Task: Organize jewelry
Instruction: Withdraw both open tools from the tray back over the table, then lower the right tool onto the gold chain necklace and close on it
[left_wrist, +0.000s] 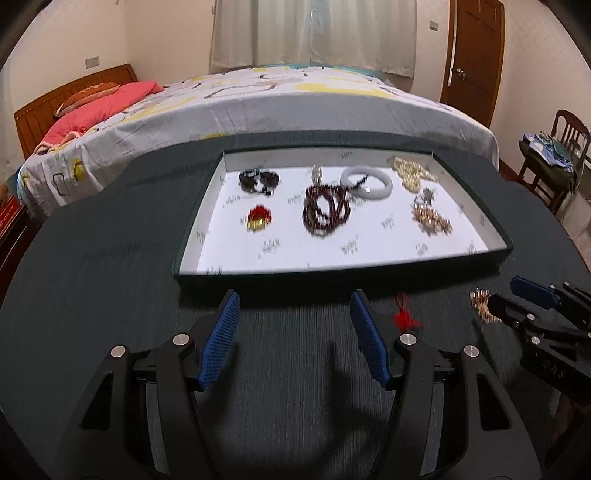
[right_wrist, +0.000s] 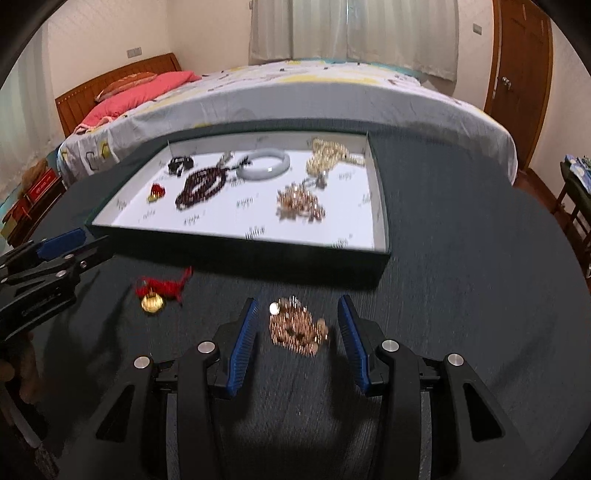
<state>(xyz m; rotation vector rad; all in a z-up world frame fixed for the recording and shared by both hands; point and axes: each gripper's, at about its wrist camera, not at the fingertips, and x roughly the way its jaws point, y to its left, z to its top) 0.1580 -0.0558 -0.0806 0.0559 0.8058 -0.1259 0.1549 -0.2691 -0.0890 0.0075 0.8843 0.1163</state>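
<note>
A shallow white-lined tray (left_wrist: 207, 254) (right_wrist: 380, 221) on the dark table holds several jewelry pieces: a dark red bead strand (left_wrist: 325, 210) (right_wrist: 201, 186), a pale bangle (left_wrist: 365, 181) (right_wrist: 264, 168), gold chains (left_wrist: 413, 171) (right_wrist: 328, 155). On the table in front of the tray lie a red-corded gold charm (right_wrist: 159, 293) (left_wrist: 406, 317) and a gold bead bracelet (right_wrist: 297, 326) (left_wrist: 480, 304). My right gripper (right_wrist: 299, 325) is open, its jaws either side of the bracelet. My left gripper (left_wrist: 293, 314) is open and empty, left of the charm.
A bed (left_wrist: 258, 99) stands just behind the table. A wooden chair (left_wrist: 554, 155) with clothes is at the right, a door (left_wrist: 476, 48) behind it. The table (left_wrist: 92, 277) is dark and round-edged.
</note>
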